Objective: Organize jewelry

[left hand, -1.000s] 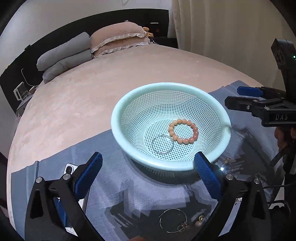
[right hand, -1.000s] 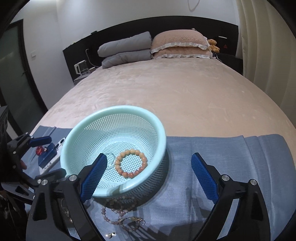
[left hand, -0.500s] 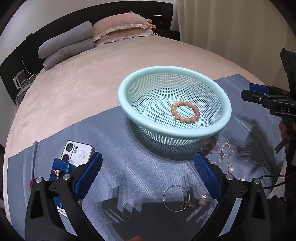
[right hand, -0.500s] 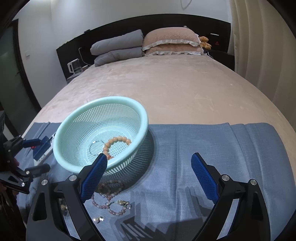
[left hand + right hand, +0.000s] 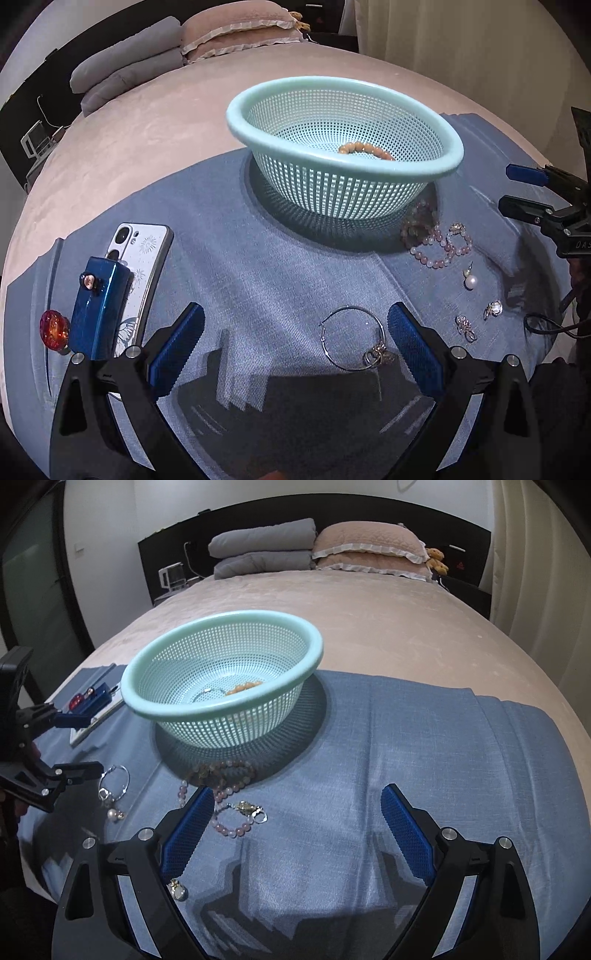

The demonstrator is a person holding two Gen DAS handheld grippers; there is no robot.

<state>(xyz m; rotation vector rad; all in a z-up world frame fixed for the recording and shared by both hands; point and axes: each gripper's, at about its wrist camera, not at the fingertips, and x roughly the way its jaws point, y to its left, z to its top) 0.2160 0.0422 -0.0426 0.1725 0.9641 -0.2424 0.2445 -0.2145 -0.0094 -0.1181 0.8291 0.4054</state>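
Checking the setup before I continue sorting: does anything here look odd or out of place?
Yes. A phone lies on the blue cloth with a blue box resting on it, neither being jewelry. The basket sits partly over a beaded strand.

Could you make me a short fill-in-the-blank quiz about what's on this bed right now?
1. The orange bead bracelet lies inside the mint-green ____.
2. The basket stands on a ____ cloth spread over the bed.
3. The silver hoop on the cloth lies between the fingers of the ____ hand-held gripper.
4. Both hand-held grippers, the right one included, are ____ and hold nothing.

Missing words: basket; blue; left; open
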